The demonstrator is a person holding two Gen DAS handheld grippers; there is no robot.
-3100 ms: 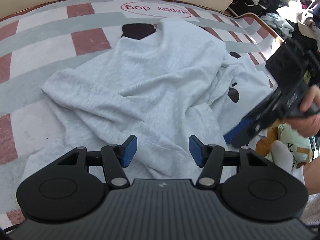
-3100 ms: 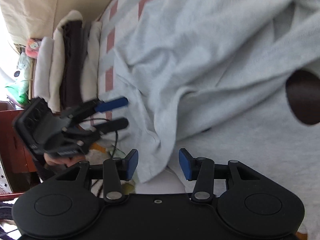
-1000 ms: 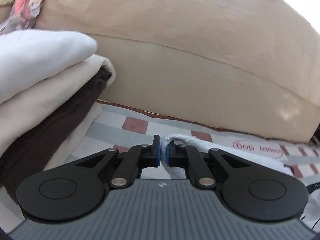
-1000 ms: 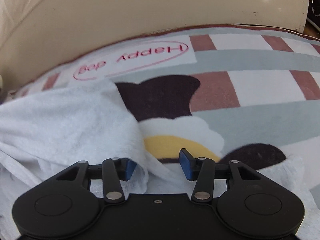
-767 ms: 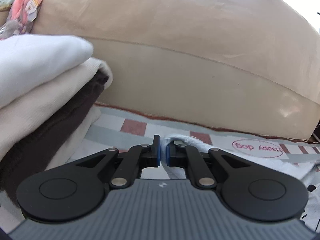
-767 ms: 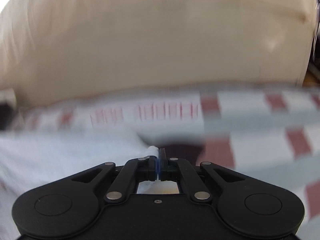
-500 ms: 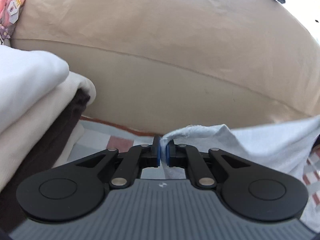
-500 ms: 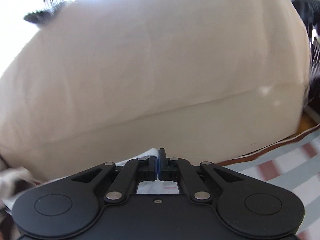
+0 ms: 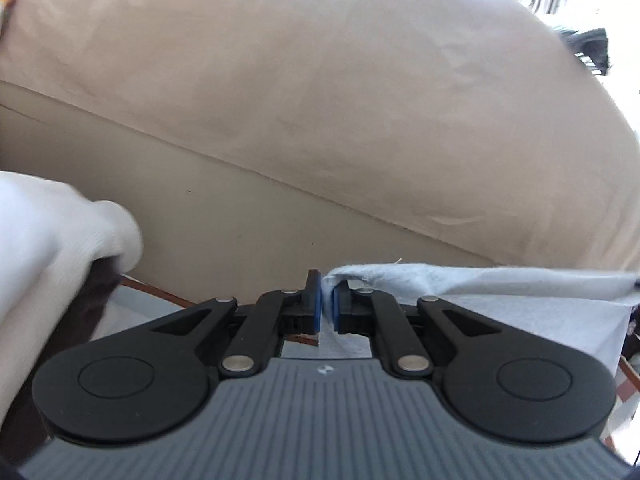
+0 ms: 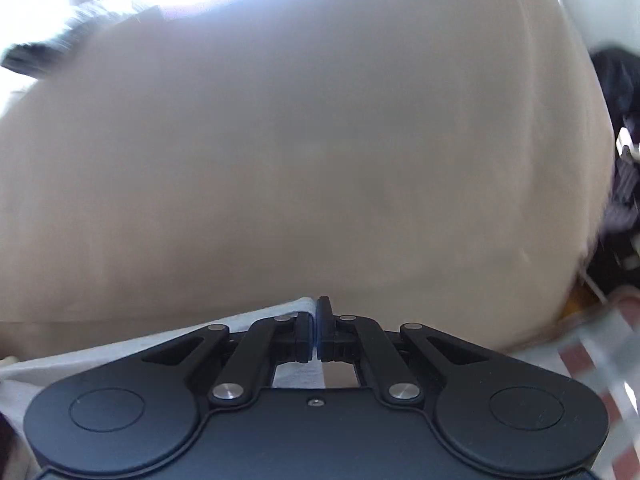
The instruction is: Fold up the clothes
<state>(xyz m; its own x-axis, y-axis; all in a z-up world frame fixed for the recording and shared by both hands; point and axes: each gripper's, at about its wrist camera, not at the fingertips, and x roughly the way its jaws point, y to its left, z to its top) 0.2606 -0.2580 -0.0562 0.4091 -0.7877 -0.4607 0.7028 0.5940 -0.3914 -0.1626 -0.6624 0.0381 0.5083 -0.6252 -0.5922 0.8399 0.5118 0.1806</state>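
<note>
Both grippers' fingers (image 9: 316,312) pinching pale garment (image 9: 460,280), rest blurred, cropped

Our left gripper (image 9: 326,309) pinches the light grey garment (image 9: 480,292), its edge stretching rightward. Behind we see a beige sofa (image 9: 320,120); stacked folded clothes (image 9: 52,240) sit at left.

Counted: two black two-finger grippers, left (image 9: 326,306) and right (image 10: 316,330); one pale grey cotton garment (image 9: 460,280) clamped between the fingers; one beige upholstered headboard (image 9: 320,100) beyond.
</note>
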